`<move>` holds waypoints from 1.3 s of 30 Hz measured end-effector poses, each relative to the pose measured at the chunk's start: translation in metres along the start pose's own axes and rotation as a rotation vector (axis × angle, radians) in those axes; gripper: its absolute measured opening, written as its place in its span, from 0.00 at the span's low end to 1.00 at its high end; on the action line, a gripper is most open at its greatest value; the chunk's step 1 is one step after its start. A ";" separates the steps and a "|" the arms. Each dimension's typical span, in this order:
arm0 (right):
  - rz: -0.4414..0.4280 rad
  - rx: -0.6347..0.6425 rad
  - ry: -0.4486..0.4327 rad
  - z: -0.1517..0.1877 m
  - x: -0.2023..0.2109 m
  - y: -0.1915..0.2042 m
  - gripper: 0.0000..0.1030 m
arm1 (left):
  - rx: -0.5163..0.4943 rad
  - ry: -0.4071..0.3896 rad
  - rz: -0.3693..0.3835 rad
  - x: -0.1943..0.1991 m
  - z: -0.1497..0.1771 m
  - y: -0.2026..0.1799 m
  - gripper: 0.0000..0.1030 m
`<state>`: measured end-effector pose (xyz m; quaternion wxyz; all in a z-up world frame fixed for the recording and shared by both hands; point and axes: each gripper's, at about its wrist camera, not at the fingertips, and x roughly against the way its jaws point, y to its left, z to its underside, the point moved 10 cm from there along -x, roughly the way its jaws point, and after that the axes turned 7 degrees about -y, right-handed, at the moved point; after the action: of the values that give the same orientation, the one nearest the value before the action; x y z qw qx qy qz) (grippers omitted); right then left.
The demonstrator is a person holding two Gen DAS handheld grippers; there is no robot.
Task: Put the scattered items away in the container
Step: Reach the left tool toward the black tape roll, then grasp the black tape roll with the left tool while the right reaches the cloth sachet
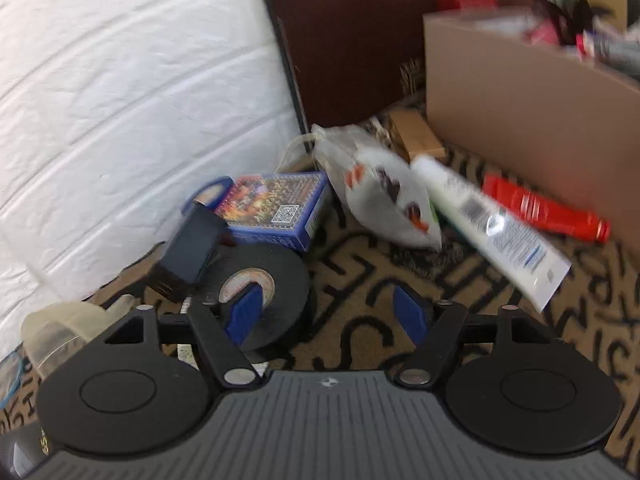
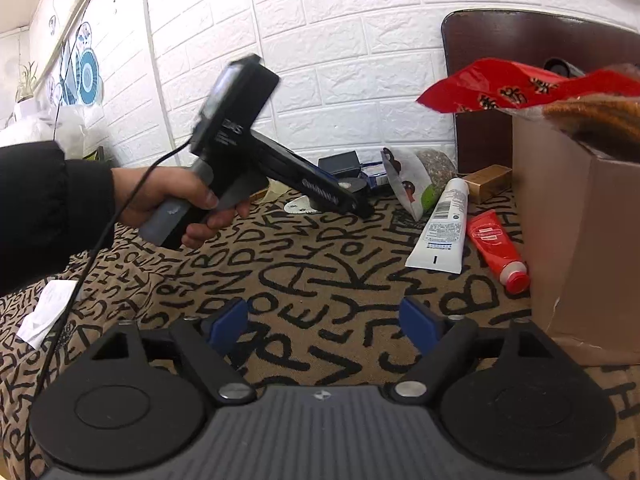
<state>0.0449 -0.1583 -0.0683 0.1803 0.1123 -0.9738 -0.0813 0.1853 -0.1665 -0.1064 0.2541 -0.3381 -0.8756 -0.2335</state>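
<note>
In the left wrist view my left gripper (image 1: 326, 312) is open, low over the patterned cloth. Its left pad stands in front of the hole of a black tape roll (image 1: 276, 280), without pressing on it. Behind the roll lie a black adapter (image 1: 192, 248) and a blue card box (image 1: 276, 212). A white pouch (image 1: 388, 196), a white tube (image 1: 492, 228) and a red tube (image 1: 544, 208) lie toward the cardboard box (image 1: 532, 128). My right gripper (image 2: 323, 322) is open over bare cloth, nothing between its fingers. The cardboard box (image 2: 580, 240) stands at its right, with a red packet (image 2: 500, 88) on top.
A white brick wall (image 2: 320, 60) and a dark board (image 2: 500, 40) close off the back. A small gold box (image 2: 486, 182) lies beside the cardboard box. A person's hand (image 2: 176, 200) holds the left gripper. A clear plastic dispenser (image 1: 60, 332) sits at the left, and white paper (image 2: 44, 312) lies near the cloth's edge.
</note>
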 end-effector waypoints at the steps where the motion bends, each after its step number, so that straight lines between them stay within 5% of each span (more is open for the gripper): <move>1: -0.005 -0.001 0.000 0.000 0.000 0.000 0.81 | -0.008 0.009 -0.002 -0.003 0.000 0.001 0.83; 5: -0.011 -0.016 0.002 0.001 0.000 -0.001 0.82 | 0.048 0.044 0.025 -0.014 0.000 0.008 0.94; 14: -0.005 -0.050 -0.004 0.001 0.000 -0.004 0.84 | 0.104 0.123 0.186 0.001 0.010 -0.016 0.94; 28: 0.111 0.130 -0.161 -0.042 0.026 0.019 0.82 | 0.053 0.062 0.255 0.090 0.060 -0.082 0.94; 31: 0.071 0.184 -0.141 -0.057 0.009 0.034 0.72 | 0.023 0.068 0.285 0.107 0.069 -0.092 0.95; 33: 0.022 0.196 -0.076 -0.063 -0.012 0.039 0.32 | 0.000 0.069 0.303 0.110 0.070 -0.093 0.95; 39: -0.163 0.254 0.219 -0.044 -0.077 0.056 0.31 | 0.001 0.052 0.319 0.113 0.073 -0.095 0.95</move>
<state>0.1206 -0.0903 -0.0421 0.2624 0.2208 -0.9385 0.0404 0.0238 -0.1338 -0.1159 0.3106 -0.4666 -0.8041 -0.1983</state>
